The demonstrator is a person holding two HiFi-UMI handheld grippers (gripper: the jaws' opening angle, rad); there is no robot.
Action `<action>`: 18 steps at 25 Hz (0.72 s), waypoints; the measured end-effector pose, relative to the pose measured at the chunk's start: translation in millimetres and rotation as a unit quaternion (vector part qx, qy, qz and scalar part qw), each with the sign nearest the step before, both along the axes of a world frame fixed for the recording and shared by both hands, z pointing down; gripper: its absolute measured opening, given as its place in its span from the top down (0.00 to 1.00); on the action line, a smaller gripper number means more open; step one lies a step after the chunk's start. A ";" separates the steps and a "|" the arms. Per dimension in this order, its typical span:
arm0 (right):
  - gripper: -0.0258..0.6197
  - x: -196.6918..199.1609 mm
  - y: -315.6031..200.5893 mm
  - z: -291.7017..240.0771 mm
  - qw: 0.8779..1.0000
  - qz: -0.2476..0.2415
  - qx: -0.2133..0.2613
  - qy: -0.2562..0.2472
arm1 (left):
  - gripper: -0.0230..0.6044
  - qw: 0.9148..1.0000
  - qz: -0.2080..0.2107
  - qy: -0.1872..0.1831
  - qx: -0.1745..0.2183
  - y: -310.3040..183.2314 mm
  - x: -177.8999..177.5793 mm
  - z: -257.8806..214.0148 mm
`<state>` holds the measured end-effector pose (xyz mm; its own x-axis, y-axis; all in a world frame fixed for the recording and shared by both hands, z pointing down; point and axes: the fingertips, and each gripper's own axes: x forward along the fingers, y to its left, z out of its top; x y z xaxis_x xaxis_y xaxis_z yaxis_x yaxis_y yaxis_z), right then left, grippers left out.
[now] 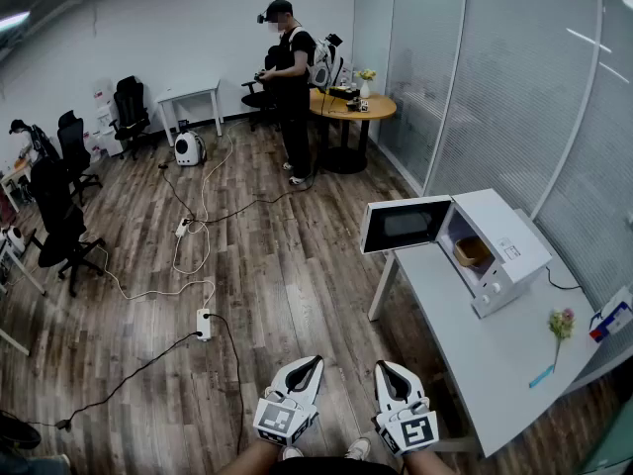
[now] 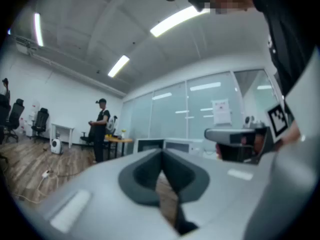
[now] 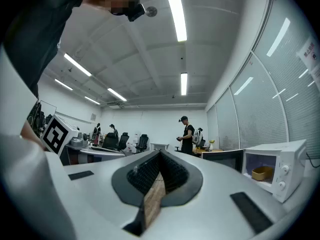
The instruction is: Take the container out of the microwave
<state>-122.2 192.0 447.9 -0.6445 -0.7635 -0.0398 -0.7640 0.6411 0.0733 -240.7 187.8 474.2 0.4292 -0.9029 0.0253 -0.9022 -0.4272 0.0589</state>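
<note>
Right claw [image 1: 388,372] shut, empty; container [image 1: 473,252] well apart, ahead-right inside microwave [image 1: 506,228]

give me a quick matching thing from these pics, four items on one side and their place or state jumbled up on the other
Column one:
1. microwave door
2. container
3. flower
4. left tongs

Column two:
A. shut, nothing between them
B. lying on the white table
C. swung open
D. inside the microwave

Pairs: 1-C, 2-D, 3-B, 4-A
</note>
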 end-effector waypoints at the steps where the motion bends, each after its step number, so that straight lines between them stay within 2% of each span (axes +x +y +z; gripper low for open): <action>1: 0.97 0.1 -0.4 -4.9 1.000 -0.001 0.002 -0.002 | 0.96 1.000 0.001 0.000 0.001 0.5 1.4 -1.8; 7: 0.97 6.2 -2.7 -15.5 1.000 0.001 0.010 -0.010 | 0.96 1.000 0.019 -0.003 0.009 3.6 15.4 0.8; 18: 0.97 36.4 -13.5 -16.0 1.000 0.007 0.014 -0.017 | 0.96 1.000 0.022 -0.011 0.019 -8.4 40.0 -6.0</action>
